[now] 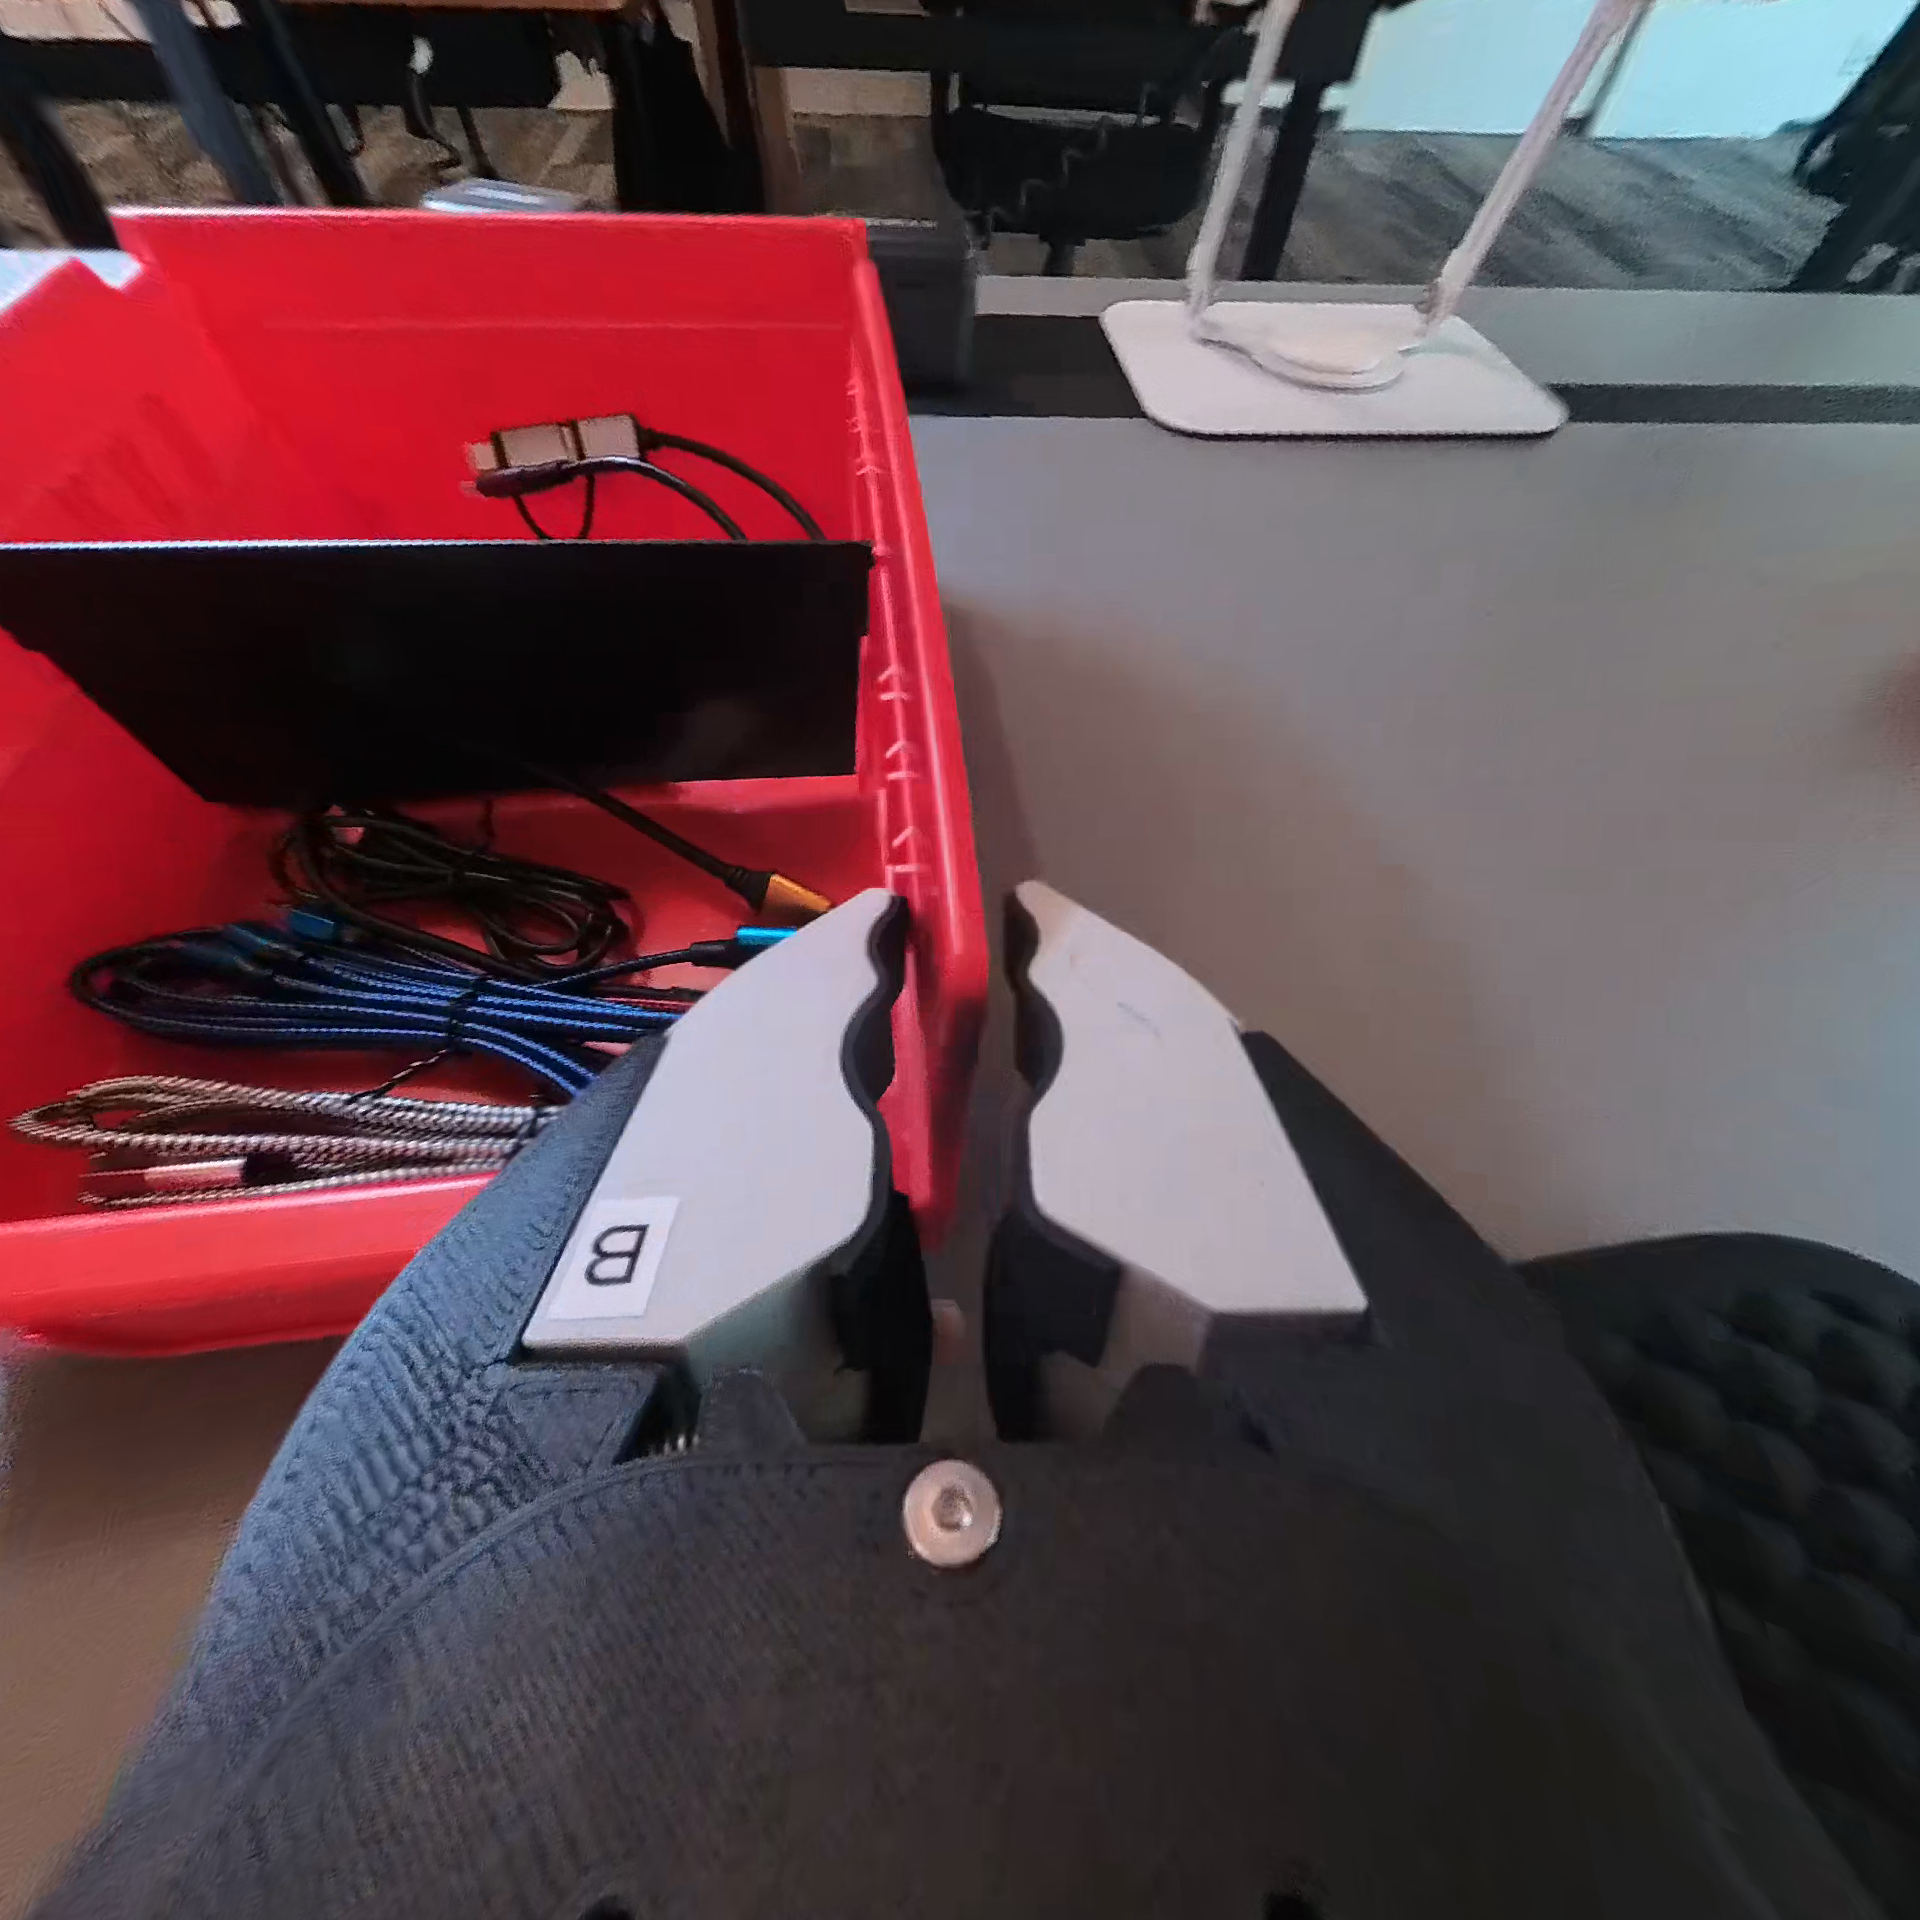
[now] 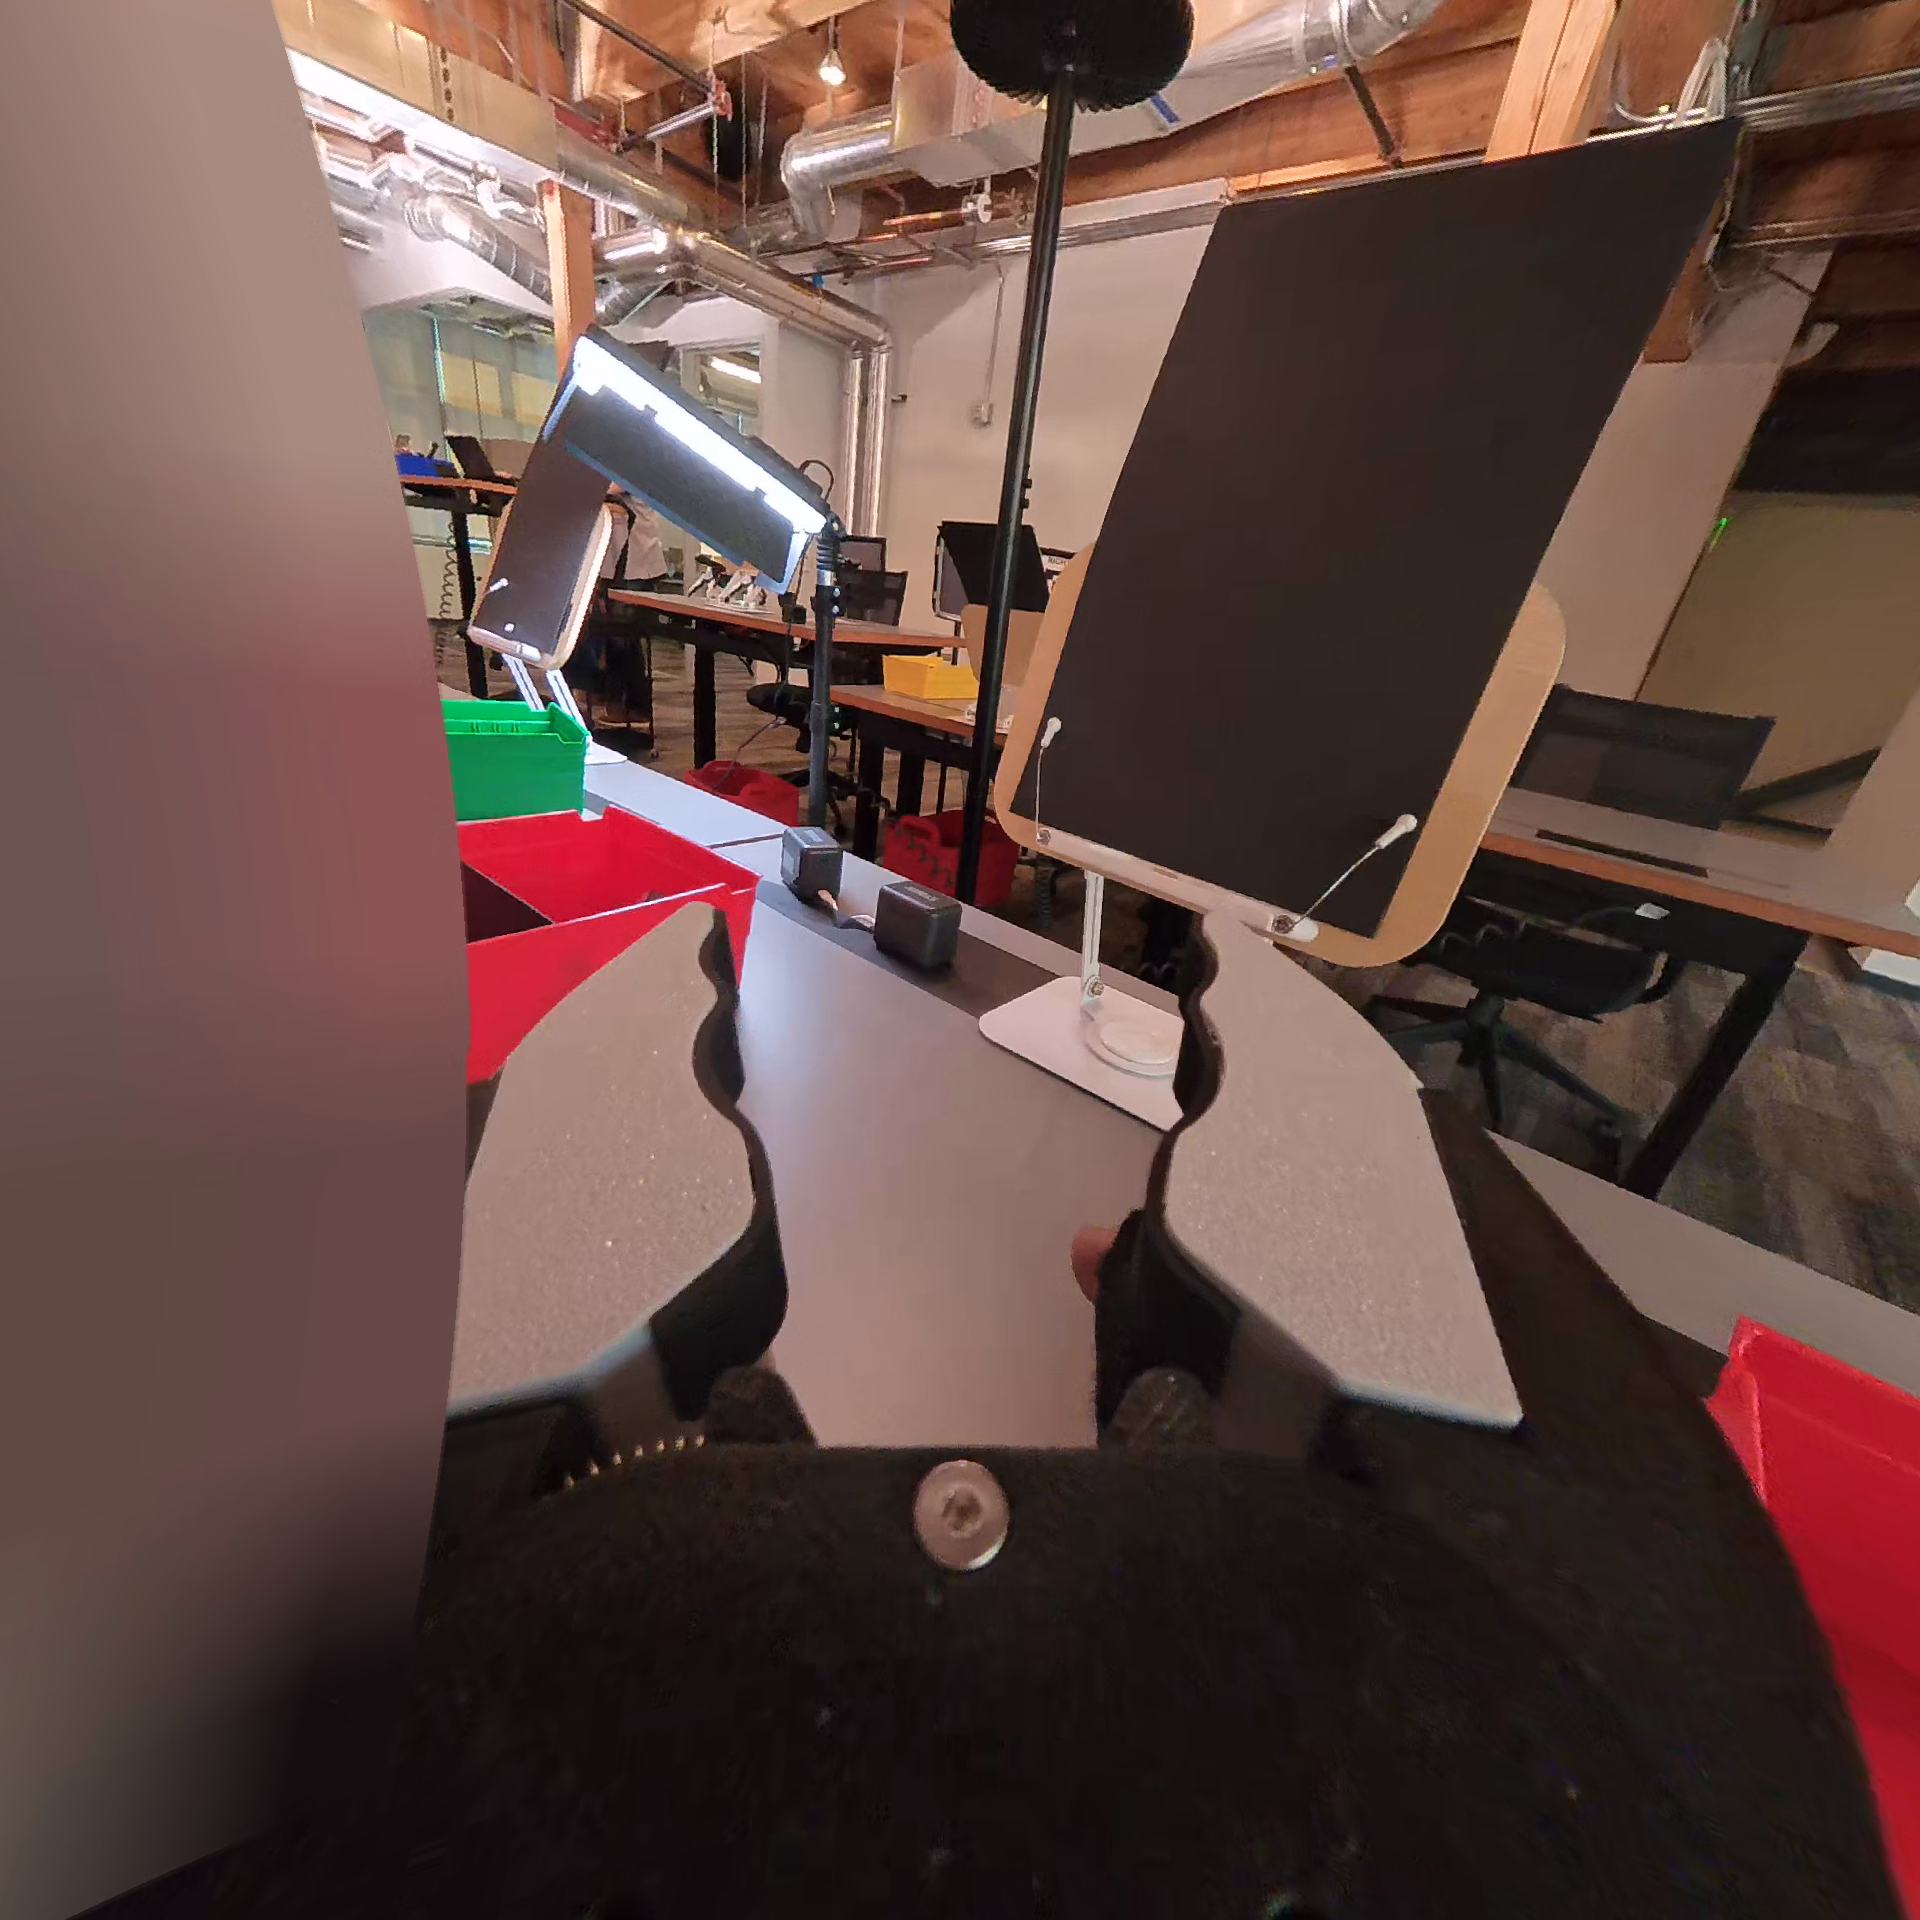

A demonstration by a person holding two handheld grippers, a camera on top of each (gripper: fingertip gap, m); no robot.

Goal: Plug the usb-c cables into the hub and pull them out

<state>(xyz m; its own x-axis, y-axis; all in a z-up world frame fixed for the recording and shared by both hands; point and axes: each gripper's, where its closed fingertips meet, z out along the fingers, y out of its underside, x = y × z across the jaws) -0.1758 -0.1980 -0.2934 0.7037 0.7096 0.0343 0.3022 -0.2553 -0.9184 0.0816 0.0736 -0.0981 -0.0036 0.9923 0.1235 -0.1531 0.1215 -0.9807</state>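
Judging by how things lie, the task is at its very start: nothing is held and every cable is in the red bin (image 1: 925,644), the landmark for all that follows. The bin is split by a black divider (image 1: 436,665). In the compartment beyond the divider lies the hub (image 1: 561,442), a small grey-brown block with thin black leads curling from it, and what may be a plug lies against it, though I cannot tell whether it is seated. In the compartment on the near side of the divider lie the usb-c cables: a blue braided cable (image 1: 343,997), a black coiled cable (image 1: 457,883) and a grey braided cable (image 1: 260,1127), with an orange-tipped plug (image 1: 784,890) and a blue-tipped plug (image 1: 764,937) near the bin's right wall. The left gripper (image 1: 954,914) hovers over that wall near its front corner, its fingers a narrow gap apart and empty. The right gripper (image 2: 956,935) is over the grey table (image 2: 914,1143) to the right of the bin, jaws spread wide, holding nothing. The next move probably calls for 1 gripper to reach into the bin for the hub and steady it while the other picks a plug by its shell, not its cord.
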